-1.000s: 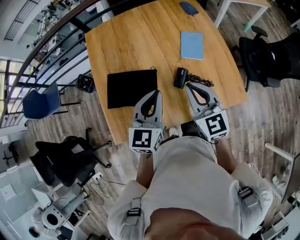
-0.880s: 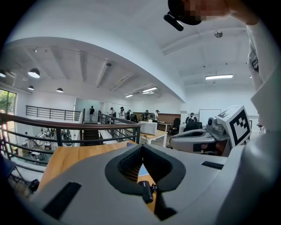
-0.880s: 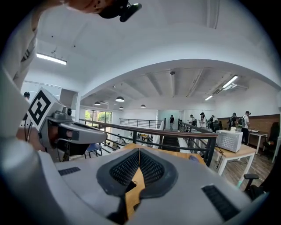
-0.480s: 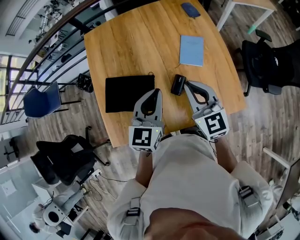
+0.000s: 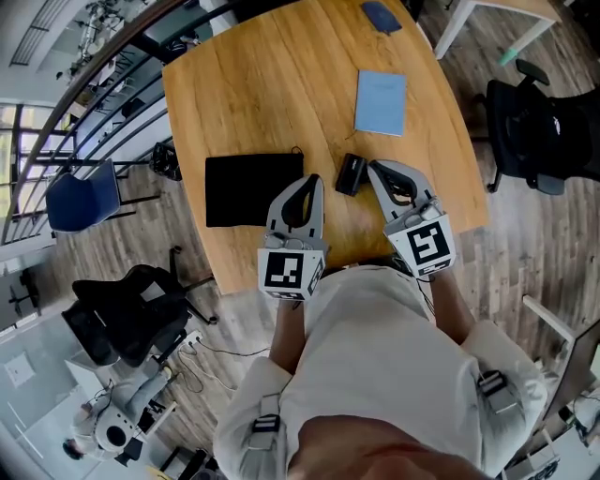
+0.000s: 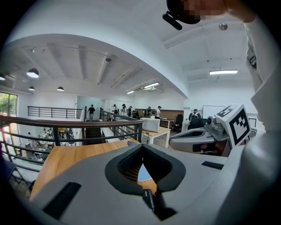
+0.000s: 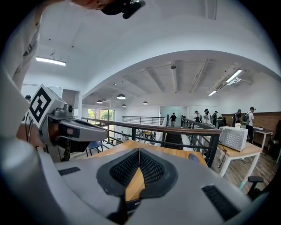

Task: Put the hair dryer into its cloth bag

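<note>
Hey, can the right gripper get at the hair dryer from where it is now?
Probably yes. The hair dryer lies on the table close beside the tip of the right gripper, with nothing between them. Its jaws are shut, so they must open first.

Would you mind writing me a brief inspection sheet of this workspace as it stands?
Surface: wooden table, four things on it.
Job's things: black cloth bag lying flat; hair dryer beside it on the table, not inside.
Clutter: blue notebook; small dark blue item at the far edge.
Grippers: left gripper and right gripper both shut, empty, near the hair dryer.
Cables: dryer's cord cannot be made out; one cable on the floor.
Surroundings: black office chair, blue chair, railing, people in the distance.
</note>
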`<state>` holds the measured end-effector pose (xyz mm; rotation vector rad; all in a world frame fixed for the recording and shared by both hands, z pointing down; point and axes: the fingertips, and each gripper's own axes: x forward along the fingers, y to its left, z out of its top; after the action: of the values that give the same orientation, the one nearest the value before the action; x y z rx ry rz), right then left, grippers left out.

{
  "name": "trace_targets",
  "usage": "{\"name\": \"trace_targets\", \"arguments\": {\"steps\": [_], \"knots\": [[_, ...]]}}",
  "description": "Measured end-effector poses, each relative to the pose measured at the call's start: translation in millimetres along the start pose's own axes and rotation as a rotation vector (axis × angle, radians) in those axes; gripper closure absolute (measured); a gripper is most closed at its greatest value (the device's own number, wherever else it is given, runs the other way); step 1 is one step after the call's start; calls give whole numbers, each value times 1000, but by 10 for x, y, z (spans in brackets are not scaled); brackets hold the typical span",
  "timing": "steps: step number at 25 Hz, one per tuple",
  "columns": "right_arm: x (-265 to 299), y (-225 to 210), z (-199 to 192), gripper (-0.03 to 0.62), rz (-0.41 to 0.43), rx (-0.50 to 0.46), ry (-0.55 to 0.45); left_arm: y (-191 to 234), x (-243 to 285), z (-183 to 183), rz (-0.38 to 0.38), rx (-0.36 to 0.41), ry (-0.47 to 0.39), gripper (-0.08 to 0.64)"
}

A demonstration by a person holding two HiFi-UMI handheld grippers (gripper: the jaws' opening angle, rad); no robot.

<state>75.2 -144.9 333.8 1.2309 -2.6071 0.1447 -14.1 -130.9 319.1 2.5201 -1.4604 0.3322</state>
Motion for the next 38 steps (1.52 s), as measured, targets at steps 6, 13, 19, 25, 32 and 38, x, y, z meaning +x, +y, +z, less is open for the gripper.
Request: {"name": "trace_targets", "arguments": {"steps": [6, 13, 19, 25, 32, 38], "knots": [[89, -47, -124, 571, 32, 24, 3, 6, 111, -106, -4, -13, 29, 540], [89, -62, -284, 571, -21, 39, 31, 29, 211, -243, -67, -21, 49, 540], [1, -103, -511, 571, -97, 33, 88, 34, 262, -339, -139, -27, 58, 540], [-49, -195, -831, 569, -153, 6, 164, -62, 350, -534, -206, -35, 92, 540], [-92, -291, -1296, 569, -179, 12, 264, -225, 513, -746, -275, -30, 132, 540], [-131, -332, -1740, 569, -154, -38, 377, -370, 589, -954, -308, -33, 167, 540]]}}
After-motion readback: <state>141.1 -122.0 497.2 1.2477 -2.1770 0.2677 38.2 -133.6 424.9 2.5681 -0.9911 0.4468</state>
